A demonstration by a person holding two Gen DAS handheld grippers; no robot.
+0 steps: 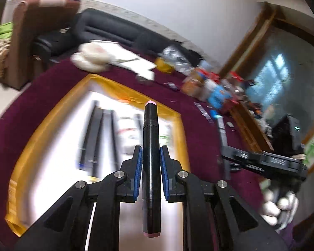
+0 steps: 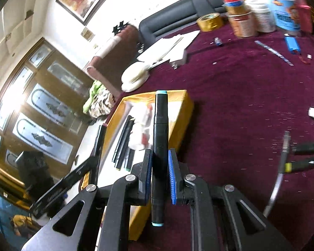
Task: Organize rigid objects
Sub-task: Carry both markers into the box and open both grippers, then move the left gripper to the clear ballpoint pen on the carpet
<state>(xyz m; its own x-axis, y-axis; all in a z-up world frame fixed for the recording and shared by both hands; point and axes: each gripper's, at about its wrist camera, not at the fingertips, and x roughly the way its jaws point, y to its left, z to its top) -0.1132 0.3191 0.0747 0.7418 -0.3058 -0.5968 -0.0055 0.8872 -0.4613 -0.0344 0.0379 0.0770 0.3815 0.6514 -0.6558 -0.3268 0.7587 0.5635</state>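
My left gripper (image 1: pixel 150 152) is shut on a black marker with pink ends (image 1: pixel 150 146), held lengthwise above a yellow-rimmed box (image 1: pixel 52 125). Several black markers (image 1: pixel 98 138) lie in the box. My right gripper (image 2: pixel 159 154) is shut on a black marker with teal ends (image 2: pixel 160 138), over the box's near corner (image 2: pixel 184 113); markers (image 2: pixel 123 144) lie inside it. The right gripper shows at the right of the left wrist view (image 1: pixel 265 161), and the left gripper's body at the left of the right wrist view (image 2: pixel 73 171).
The box sits on a maroon cloth (image 2: pixel 240 104). Two more black markers (image 2: pixel 309 154) lie at the right. Jars and packets (image 2: pixel 259 10), a tape roll (image 2: pixel 209 22), papers (image 2: pixel 169 46) and a white cloth bundle (image 2: pixel 134 77) crowd the far side. A sofa stands behind.
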